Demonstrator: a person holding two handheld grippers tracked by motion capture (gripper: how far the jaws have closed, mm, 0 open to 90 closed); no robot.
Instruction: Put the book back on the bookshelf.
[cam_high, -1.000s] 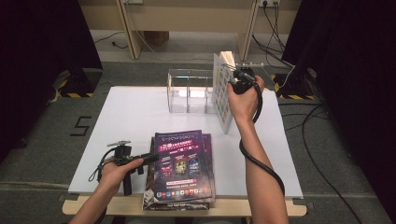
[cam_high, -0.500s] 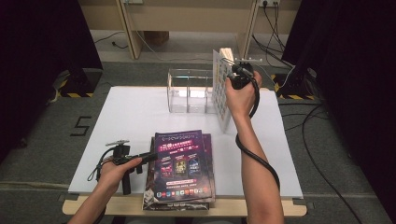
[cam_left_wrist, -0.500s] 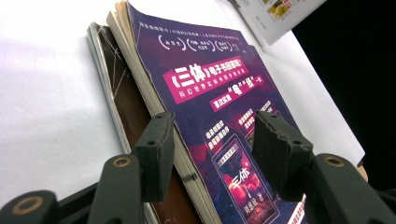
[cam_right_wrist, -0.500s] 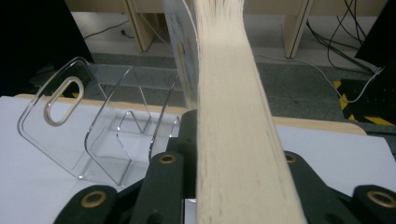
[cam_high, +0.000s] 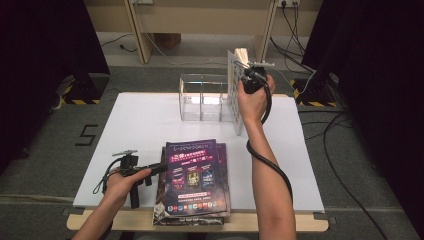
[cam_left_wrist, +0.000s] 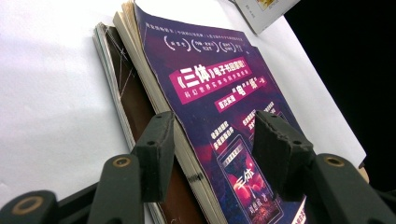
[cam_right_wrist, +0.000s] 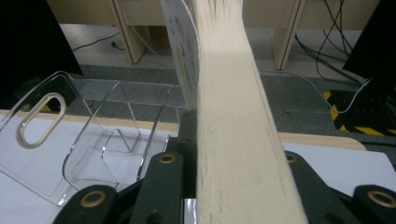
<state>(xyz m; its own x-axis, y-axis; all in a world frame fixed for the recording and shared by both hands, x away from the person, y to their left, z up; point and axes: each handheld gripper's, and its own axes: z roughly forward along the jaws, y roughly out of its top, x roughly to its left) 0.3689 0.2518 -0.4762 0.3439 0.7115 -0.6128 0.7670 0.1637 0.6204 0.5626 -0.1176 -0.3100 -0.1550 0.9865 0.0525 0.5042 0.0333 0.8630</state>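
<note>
My right gripper (cam_high: 251, 76) is shut on a thick white-covered magazine (cam_high: 235, 97) and holds it upright on edge at the right end of a clear acrylic file holder (cam_high: 202, 97). In the right gripper view the magazine's cream page edges (cam_right_wrist: 229, 107) run up between the jaws, with the holder's compartments (cam_right_wrist: 93, 130) to the left. A stack of purple-covered magazines (cam_high: 195, 175) lies at the table's near edge. My left gripper (cam_high: 161, 168) rests at the stack's left side. Its jaws (cam_left_wrist: 215, 140) stand open astride the top magazines (cam_left_wrist: 210, 88), and gaps show beside both pads.
The white tabletop (cam_high: 140, 120) has bare room to the left of the holder and to the right of the stack. Beyond the far edge are wooden table legs (cam_high: 137, 30) and cables on the floor (cam_high: 300, 35). Dark curtains hang on both sides.
My right hand has carried the upright magazine a little to the left and farther back, closer to the holder. The left hand and the stack have not moved.
</note>
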